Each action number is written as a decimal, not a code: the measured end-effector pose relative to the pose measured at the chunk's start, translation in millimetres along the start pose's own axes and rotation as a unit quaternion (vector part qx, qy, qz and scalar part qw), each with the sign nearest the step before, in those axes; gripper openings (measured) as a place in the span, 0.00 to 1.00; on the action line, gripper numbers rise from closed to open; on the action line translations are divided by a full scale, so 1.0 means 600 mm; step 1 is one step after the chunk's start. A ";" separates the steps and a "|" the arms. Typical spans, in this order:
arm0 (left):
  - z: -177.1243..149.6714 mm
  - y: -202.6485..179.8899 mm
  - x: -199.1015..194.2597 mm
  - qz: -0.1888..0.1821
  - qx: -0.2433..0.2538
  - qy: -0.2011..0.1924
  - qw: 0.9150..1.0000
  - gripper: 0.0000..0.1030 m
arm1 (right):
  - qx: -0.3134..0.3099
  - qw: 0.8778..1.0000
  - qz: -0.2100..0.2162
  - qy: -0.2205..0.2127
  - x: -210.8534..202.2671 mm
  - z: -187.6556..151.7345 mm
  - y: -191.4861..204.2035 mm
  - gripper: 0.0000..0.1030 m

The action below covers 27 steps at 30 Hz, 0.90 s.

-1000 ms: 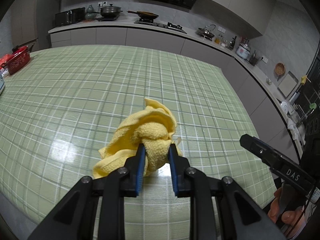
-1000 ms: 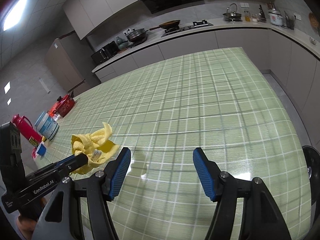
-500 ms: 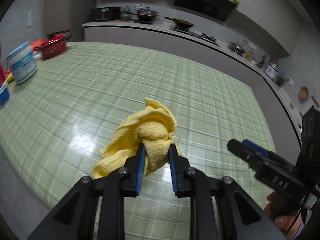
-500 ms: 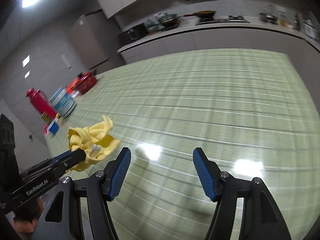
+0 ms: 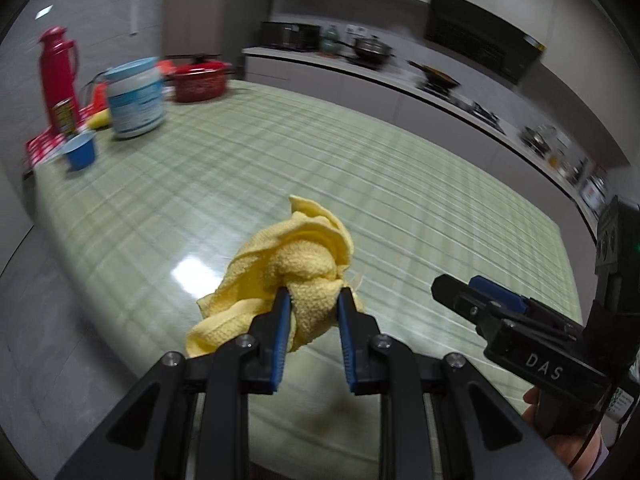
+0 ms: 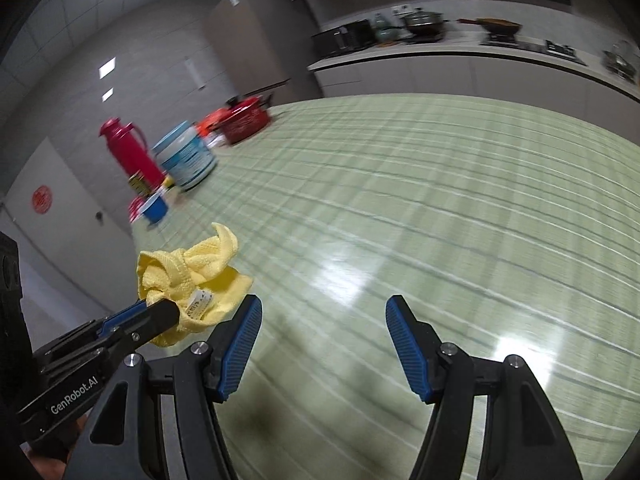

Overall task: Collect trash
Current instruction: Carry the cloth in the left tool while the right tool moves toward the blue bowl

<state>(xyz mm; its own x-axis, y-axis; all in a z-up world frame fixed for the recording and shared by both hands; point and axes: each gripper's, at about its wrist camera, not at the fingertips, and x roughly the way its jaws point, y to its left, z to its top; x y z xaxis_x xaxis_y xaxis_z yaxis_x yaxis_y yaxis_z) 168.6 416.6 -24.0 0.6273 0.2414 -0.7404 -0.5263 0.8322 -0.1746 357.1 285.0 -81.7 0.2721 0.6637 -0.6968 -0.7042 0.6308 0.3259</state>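
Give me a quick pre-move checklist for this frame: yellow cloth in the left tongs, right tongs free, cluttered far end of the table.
1. Left tongs shut on the yellow cloth: ok, both pads press the bunched fabric.
2. Cloth clear of the table: cannot tell, loose folds hang low.
3. Right tongs open and holding nothing: ok.
4. The two tongs apart from each other: ok, a gap shows between them in both views.
5. Red flask, tub, blue cup and red pot away from the cloth: ok.
6. Trash to collect in view: not ok, none seen.
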 end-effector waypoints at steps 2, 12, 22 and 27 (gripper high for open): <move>0.006 0.049 0.000 0.009 -0.015 -0.005 1.000 0.23 | -0.011 1.000 0.007 0.002 0.025 0.007 0.035 0.65; 0.093 0.314 0.019 0.028 -0.030 -0.028 0.999 0.23 | -0.027 0.999 0.028 0.010 0.235 0.066 0.278 0.65; 0.190 0.588 0.052 0.070 -0.076 -0.041 0.994 0.23 | -0.050 0.997 0.058 0.033 0.470 0.159 0.522 0.65; 0.214 0.657 0.065 0.086 -0.104 -0.049 0.990 0.23 | -0.064 0.993 0.087 0.046 0.555 0.205 0.600 0.65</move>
<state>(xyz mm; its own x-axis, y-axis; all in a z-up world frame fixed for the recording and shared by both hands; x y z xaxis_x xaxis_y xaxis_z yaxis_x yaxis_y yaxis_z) 59.3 818.1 -38.5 0.5663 0.4262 -0.7055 -0.7299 0.6569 -0.1890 274.7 782.7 -117.4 0.0824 0.7142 -0.6950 -0.8143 0.4503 0.3662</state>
